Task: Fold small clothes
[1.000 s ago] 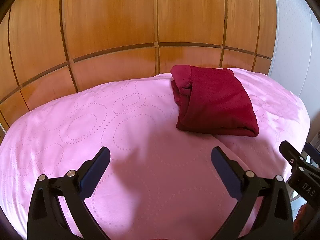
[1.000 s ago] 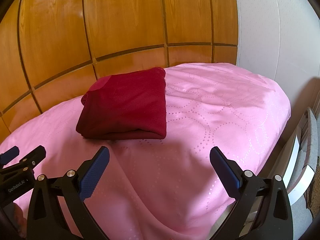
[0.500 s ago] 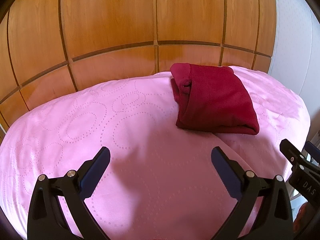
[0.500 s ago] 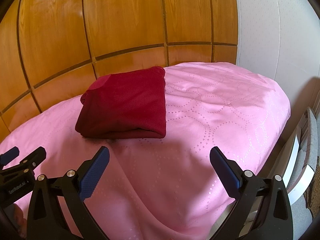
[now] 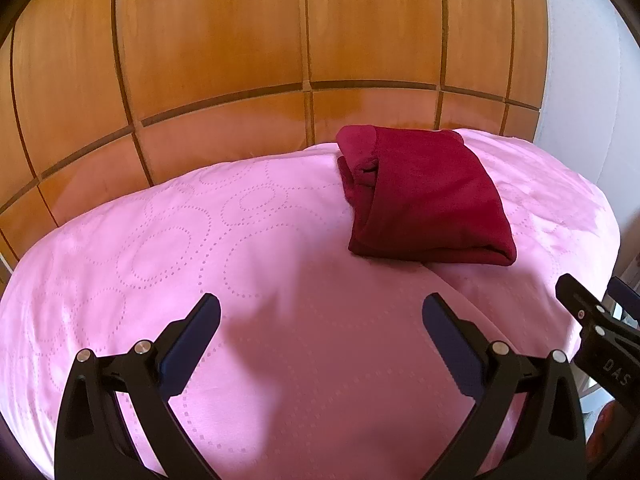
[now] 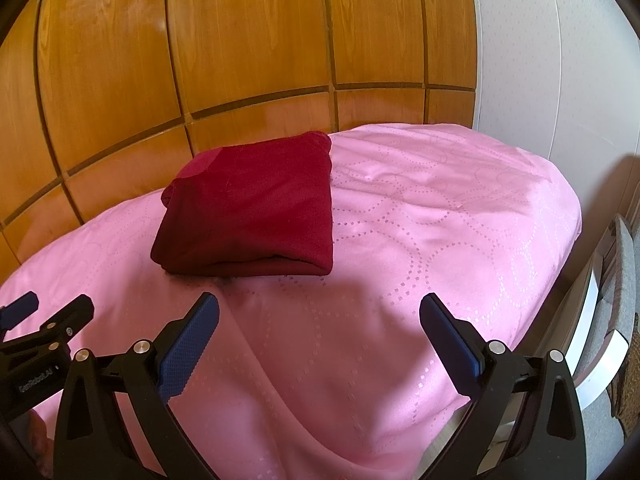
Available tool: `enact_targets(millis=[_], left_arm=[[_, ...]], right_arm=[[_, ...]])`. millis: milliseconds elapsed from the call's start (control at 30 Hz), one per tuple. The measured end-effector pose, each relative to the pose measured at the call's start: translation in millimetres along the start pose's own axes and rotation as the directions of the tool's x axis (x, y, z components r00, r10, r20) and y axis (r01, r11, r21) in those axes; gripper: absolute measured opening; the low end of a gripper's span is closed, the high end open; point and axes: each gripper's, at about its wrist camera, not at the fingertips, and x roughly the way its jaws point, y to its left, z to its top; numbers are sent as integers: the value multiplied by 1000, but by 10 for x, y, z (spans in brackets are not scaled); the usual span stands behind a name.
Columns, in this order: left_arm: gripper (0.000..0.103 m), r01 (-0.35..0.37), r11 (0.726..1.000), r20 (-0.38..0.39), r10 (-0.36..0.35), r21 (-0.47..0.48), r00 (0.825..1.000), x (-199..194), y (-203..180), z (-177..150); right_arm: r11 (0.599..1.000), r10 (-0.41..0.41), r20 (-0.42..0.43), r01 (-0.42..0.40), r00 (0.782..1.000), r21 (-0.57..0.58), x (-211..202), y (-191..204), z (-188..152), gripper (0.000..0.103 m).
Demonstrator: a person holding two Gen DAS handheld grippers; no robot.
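A dark red garment [image 5: 428,196] lies folded into a compact rectangle on the pink bedspread [image 5: 240,240], near the far edge by the wooden panelling. It also shows in the right wrist view [image 6: 256,208]. My left gripper [image 5: 320,316] is open and empty, held above the bedspread in front of and left of the garment. My right gripper [image 6: 319,314] is open and empty, in front of and right of the garment. Neither touches the cloth.
Wooden wall panels [image 5: 280,40] stand behind the bed. A white wall [image 6: 540,60] is at the right. A grey chair [image 6: 624,280] stands beside the bed's right edge. The other gripper shows at each view's side edge.
Both grippers have drifted slightly back from the folded garment, which lies still. Both stay open.
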Motion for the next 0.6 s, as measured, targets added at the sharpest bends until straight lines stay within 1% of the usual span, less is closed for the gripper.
enact_targets(millis=[300,433,533,600], left_arm=[[101,16,1000,8,-16,24,1000,-26,-45,-5],[101,23,1000,2,-23,20,1000,-19,-36,-5],[101,15,1000,-1,-15,8,1000,-22,-25,-9],[101,26,1000,-11,-26,5,1000,-4,-17,-6]], right_arm=[[1000,3,-6,-3,1000,0,21,1,-2,99],[1000,5,-10,-5,1000,-1,24,0,-7,99],[1000,4,-10,-4,1000,0,22,1,-9,99],[1000,4,-12,-4,1000,0,22,2,-12,99]])
